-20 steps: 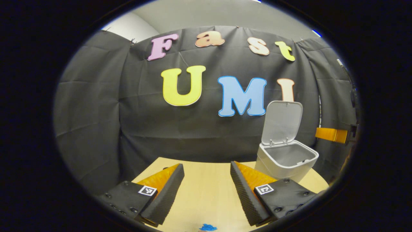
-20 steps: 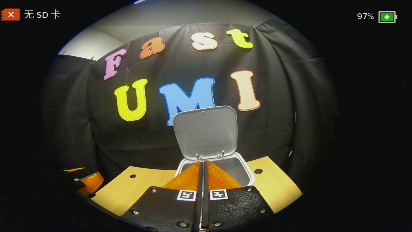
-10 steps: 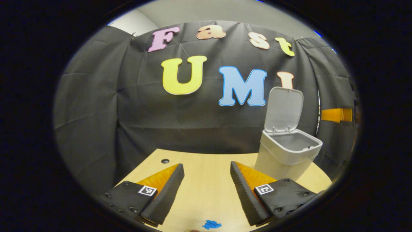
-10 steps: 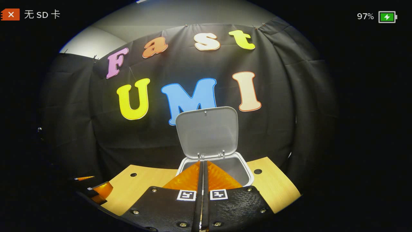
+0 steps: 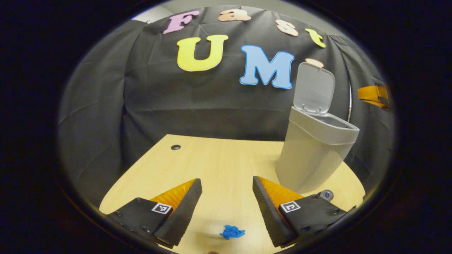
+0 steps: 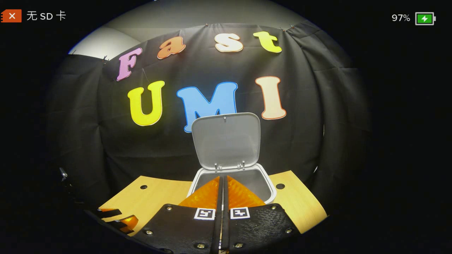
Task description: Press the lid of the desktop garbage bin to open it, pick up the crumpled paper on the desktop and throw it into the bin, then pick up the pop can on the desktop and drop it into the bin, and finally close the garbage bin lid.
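Observation:
The grey bin (image 5: 312,155) stands at the table's right with its lid (image 5: 314,88) tipped up. A blue crumpled paper (image 5: 232,232) lies on the table, just short of and between my left gripper's (image 5: 226,180) open fingers. A small grey round thing (image 5: 325,194) peeks out by the bin's foot; I cannot tell if it is the pop can. My right gripper (image 6: 222,177) is shut with nothing in it and hovers over the front of the bin's open mouth (image 6: 259,180), facing the raised lid (image 6: 226,141). It also appears at the far right (image 5: 374,95), level with the lid.
The light wooden table (image 5: 219,158) has a cable hole (image 5: 175,147) near its back left and two holes (image 6: 143,187) (image 6: 280,186) either side of the bin. The left gripper (image 6: 120,220) sits low at the left. The black cloth wall hangs close behind the table.
My left gripper has tipped down toward the table, so the blue paper and more tabletop have come into view. The right gripper stays shut over the bin, almost still.

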